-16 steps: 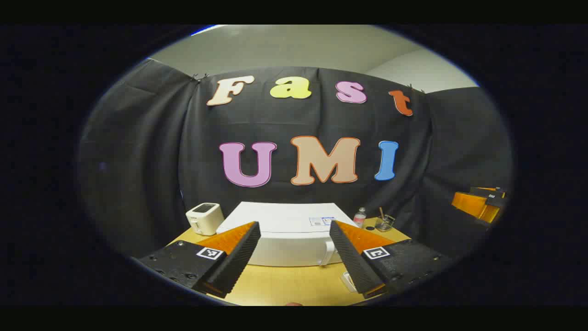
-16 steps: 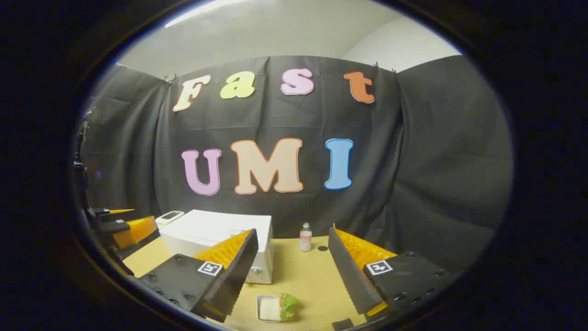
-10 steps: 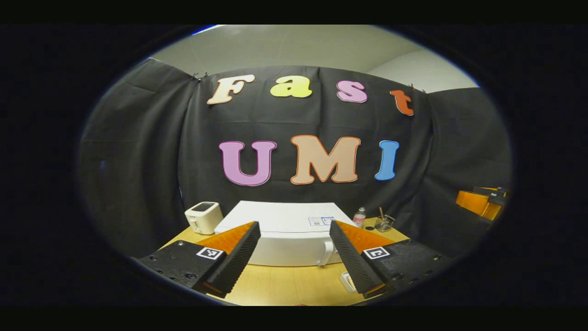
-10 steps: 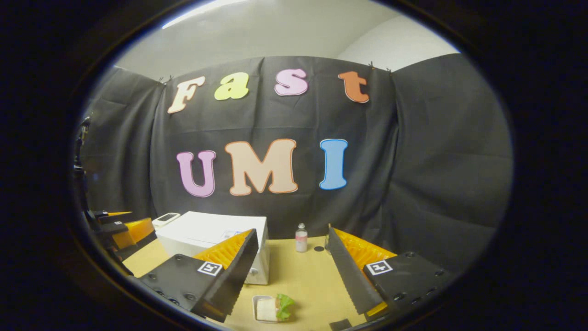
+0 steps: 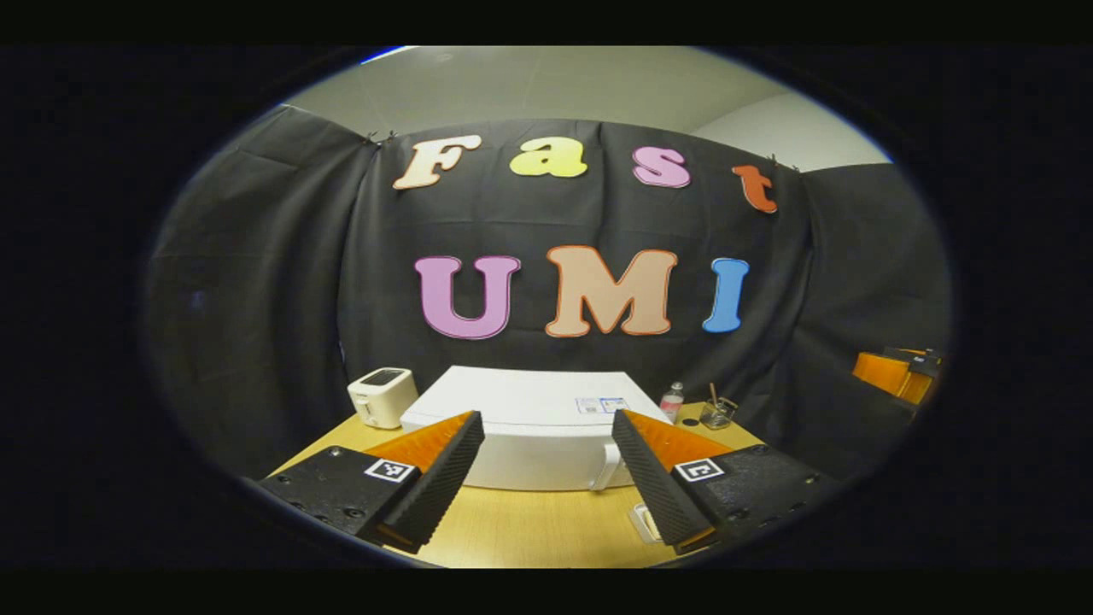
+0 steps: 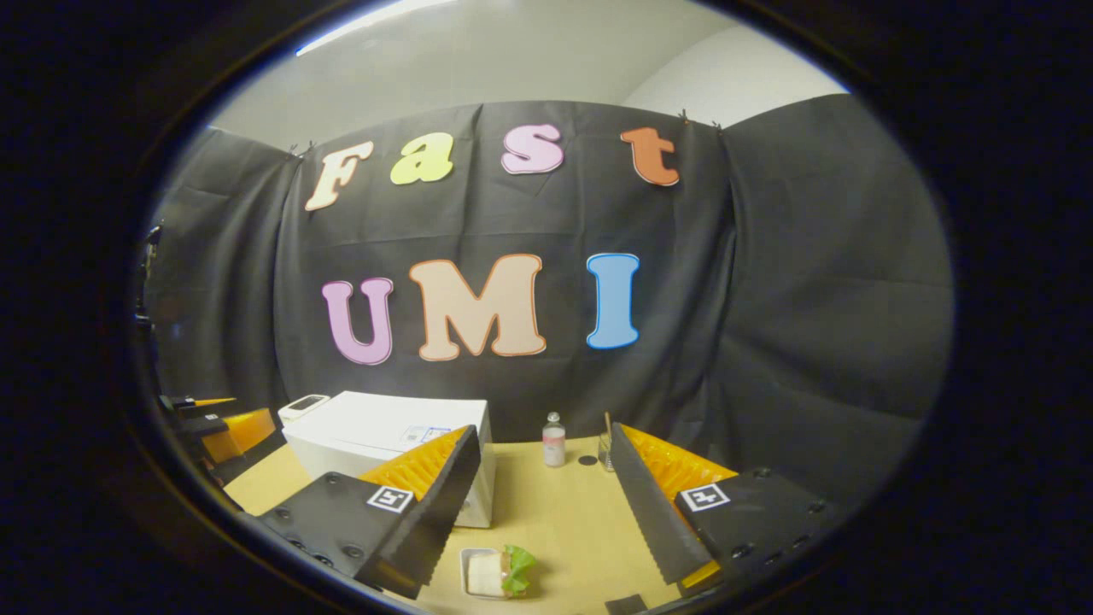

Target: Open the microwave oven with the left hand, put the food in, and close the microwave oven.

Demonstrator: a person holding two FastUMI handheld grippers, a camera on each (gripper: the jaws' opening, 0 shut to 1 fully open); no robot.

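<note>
- Facing the white microwave oven [image 5: 529, 427], the left gripper [image 5: 546, 478] hovers above the wooden table [image 5: 529, 530] with its fingers spread wide and nothing between them.
- Door shut; its handle [image 5: 608, 468] sits at the front right, just inside the right-hand finger in the left gripper view.
- Compared with 0.8 s ago, the oven sits slightly higher in the left gripper view, and the handle lies marginally closer to that finger.
- The right gripper [image 6: 546, 512] is likewise wide open and empty, held above the table [image 6: 564, 512].
- The food [image 6: 498, 572], a sandwich with green lettuce in a small white tray, rests on the table in front of the oven's right corner [image 6: 401, 436], below and between the right gripper's fingers; it has drifted slightly leftward in the right gripper view.
- A toaster [image 5: 382, 396] stands left of the oven; a small bottle [image 6: 554, 442] stands behind to the right, with a glass [image 5: 716, 413] beside it.
</note>
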